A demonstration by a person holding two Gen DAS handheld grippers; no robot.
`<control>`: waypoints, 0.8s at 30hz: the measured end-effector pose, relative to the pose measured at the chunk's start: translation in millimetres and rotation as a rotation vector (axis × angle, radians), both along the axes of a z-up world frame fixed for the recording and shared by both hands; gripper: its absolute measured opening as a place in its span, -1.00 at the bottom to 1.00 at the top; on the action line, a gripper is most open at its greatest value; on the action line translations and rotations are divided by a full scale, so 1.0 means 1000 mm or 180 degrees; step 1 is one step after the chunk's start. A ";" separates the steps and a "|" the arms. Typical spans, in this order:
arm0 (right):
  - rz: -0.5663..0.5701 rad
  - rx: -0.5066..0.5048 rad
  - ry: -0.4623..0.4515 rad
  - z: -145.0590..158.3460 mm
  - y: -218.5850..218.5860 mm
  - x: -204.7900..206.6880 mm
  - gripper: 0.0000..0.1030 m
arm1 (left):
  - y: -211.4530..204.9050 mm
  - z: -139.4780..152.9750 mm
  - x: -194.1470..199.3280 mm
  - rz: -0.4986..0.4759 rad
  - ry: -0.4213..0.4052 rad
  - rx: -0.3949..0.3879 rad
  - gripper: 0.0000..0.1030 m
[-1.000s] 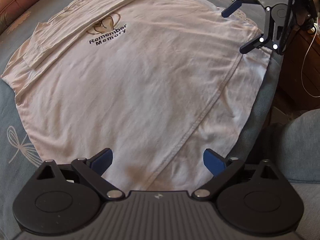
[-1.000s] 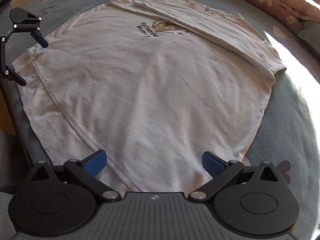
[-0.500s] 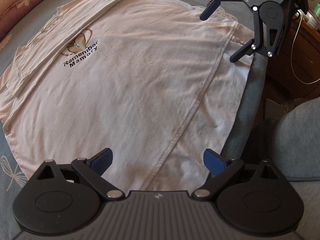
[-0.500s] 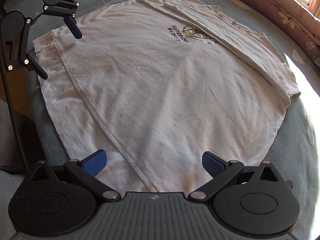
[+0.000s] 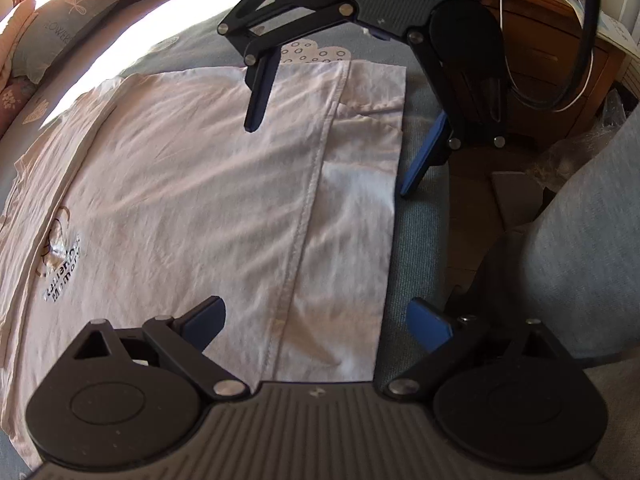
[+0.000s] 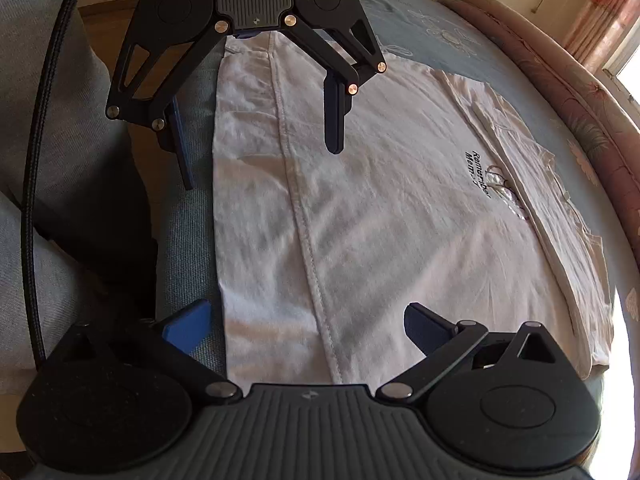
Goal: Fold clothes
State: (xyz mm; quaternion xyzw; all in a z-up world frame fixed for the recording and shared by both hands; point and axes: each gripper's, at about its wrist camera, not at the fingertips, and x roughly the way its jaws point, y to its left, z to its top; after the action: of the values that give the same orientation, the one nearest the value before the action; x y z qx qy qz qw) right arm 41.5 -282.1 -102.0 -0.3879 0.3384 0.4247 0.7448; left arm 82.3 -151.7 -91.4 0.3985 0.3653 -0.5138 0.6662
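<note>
A white T-shirt (image 5: 192,200) (image 6: 400,216) with a black "Remember Memory" print lies flat on the blue-grey bed, its sleeves folded in. Its bottom hem (image 5: 356,216) (image 6: 248,216) runs along the bed's near edge. My left gripper (image 5: 320,320) (image 6: 260,152) is open, straddling the hem at one end. My right gripper (image 6: 308,324) (image 5: 328,152) is open too, straddling the hem at the other end, facing the left one. Neither holds cloth.
The bed's edge (image 5: 416,240) drops off beside the hem to a wooden floor. A person's grey trouser leg (image 5: 580,260) (image 6: 48,120) stands close to that edge. A cushion (image 5: 60,28) and a wooden cabinet (image 5: 540,64) lie beyond; a padded floral rim (image 6: 560,92) borders the far side.
Both grippers have swung round from over the shirt's body to its hem edge and now face each other along it. Both stayed open.
</note>
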 end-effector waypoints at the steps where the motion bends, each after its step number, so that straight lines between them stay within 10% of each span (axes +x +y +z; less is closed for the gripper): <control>1: 0.0022 -0.0022 -0.0094 0.000 0.003 -0.002 1.00 | -0.002 -0.001 0.000 -0.0005 0.0013 -0.0008 0.88; 13: 0.0029 -0.0255 -0.0948 0.007 0.019 -0.019 1.00 | -0.008 -0.004 0.011 0.0120 -0.0137 -0.0045 0.90; 24: -0.0100 -0.0196 -0.0572 0.010 0.011 -0.018 1.00 | 0.013 0.003 0.013 0.0058 -0.0070 -0.0025 0.90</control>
State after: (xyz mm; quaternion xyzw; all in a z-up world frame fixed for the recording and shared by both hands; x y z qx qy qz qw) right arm 23.1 -270.8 -92.0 -0.4417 0.2891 0.3659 0.7664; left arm 95.3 -138.9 -88.1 0.3981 0.3595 -0.5048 0.6764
